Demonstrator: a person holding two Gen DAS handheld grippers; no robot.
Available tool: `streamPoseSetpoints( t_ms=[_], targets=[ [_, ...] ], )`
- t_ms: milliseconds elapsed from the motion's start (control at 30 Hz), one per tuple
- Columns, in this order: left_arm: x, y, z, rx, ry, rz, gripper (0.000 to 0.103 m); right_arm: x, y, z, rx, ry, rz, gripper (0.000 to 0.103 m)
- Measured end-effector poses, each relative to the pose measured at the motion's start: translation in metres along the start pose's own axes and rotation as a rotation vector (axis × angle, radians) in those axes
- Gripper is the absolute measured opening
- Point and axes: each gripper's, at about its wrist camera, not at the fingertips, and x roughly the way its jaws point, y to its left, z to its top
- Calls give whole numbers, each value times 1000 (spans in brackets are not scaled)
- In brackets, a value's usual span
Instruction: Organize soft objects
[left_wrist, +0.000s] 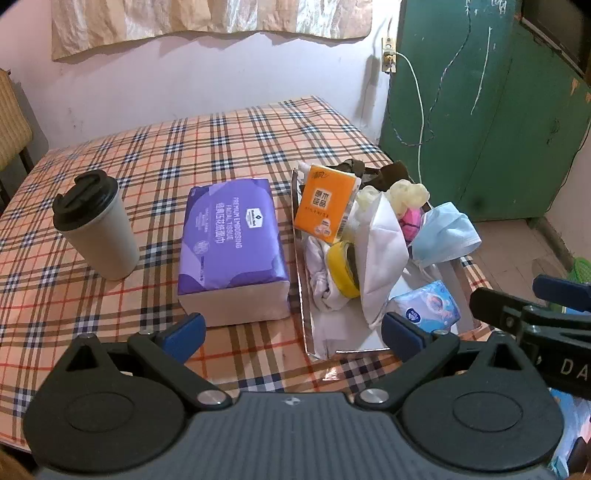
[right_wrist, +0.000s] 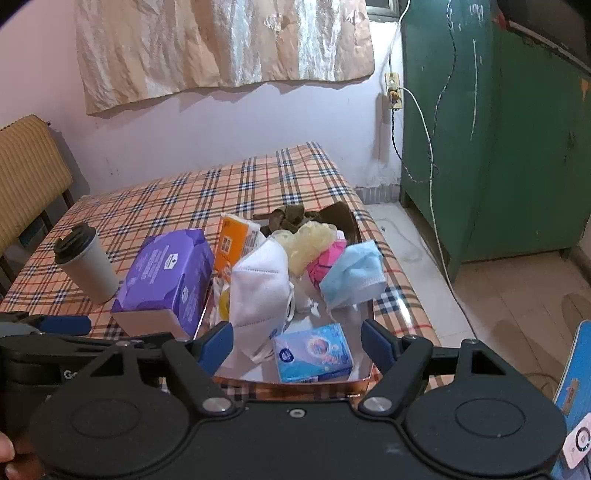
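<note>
Right wrist view shows your right claw (right_wrist: 297, 341) spread and empty just short of the small blue tissue packet (right_wrist: 313, 357) in the shallow silvery tray (right_wrist: 364, 374), where soft things are gathered, left claw (left_wrist: 293, 338) likewise spread.

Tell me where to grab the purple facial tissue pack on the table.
Probably best to grip the purple facial tissue pack across its narrow width, jaws on the two long sides, coming from above at the near end. It lies flat; the tray crowds its right side, so go in carefully.
</note>
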Motion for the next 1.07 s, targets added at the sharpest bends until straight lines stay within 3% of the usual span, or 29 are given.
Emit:
streamPoseSetpoints(
  t_ms=[1067],
  targets=[
    [4, 3, -2, 11, 23, 8, 103, 5, 4, -7, 33, 27, 7, 90]
  ],
)
